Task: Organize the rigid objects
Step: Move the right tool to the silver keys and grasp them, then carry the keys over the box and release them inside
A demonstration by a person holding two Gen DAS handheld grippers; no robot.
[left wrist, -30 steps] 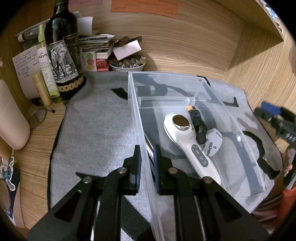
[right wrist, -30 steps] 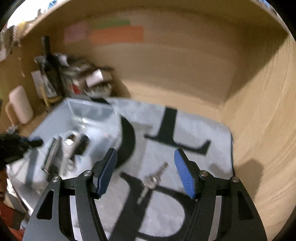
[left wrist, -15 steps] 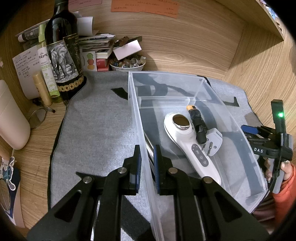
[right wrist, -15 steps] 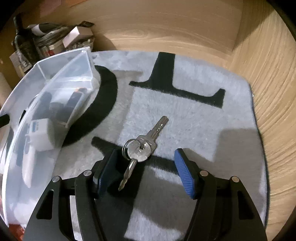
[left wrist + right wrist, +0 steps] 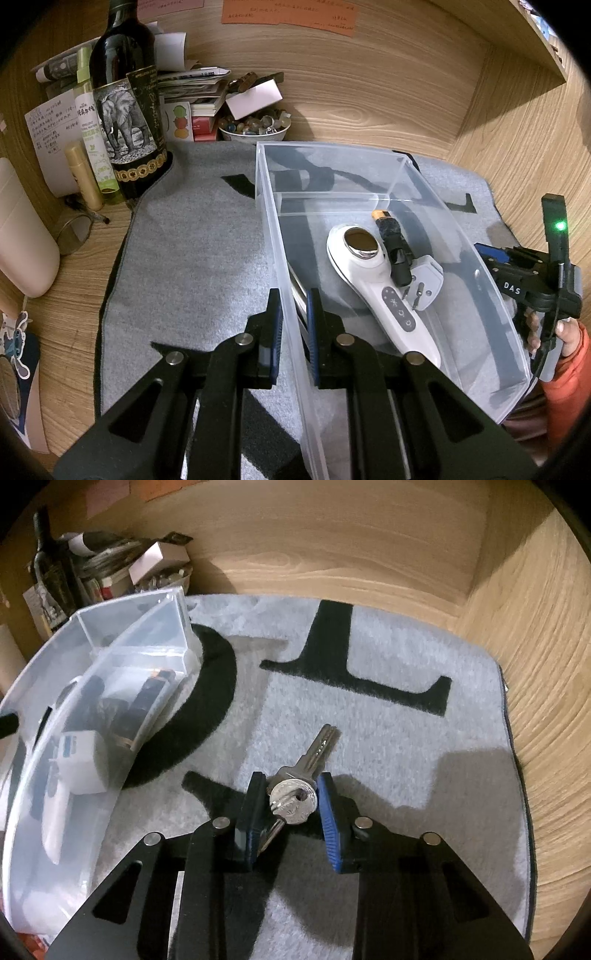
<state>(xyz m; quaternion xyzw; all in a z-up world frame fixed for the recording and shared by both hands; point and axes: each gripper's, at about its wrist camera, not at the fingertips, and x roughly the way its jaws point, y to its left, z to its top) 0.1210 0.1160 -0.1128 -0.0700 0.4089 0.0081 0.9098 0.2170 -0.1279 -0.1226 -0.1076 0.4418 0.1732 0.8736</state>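
keys (image 5: 295, 797) on the grey mat (image 5: 388, 738), right gripper (image 5: 290, 808) now closed around them after being wide; left gripper (image 5: 293, 321) clamps bin (image 5: 461, 236) wall; ready to lift into bin.

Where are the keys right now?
In the right wrist view, the keys sit pinched in the right gripper, over the grey mat, right of the clear bin.

the second key on the keys (image 5: 293, 799) mostly vanishes under the right gripper (image 5: 288, 812)'s left finger. stuff inside the clear bin (image 5: 122, 653) smears to dark shapes through its wall. left of the bin, bottle (image 5: 123, 103)'s top gets cropped, and the notes (image 5: 48, 129) beside it are unreadable.
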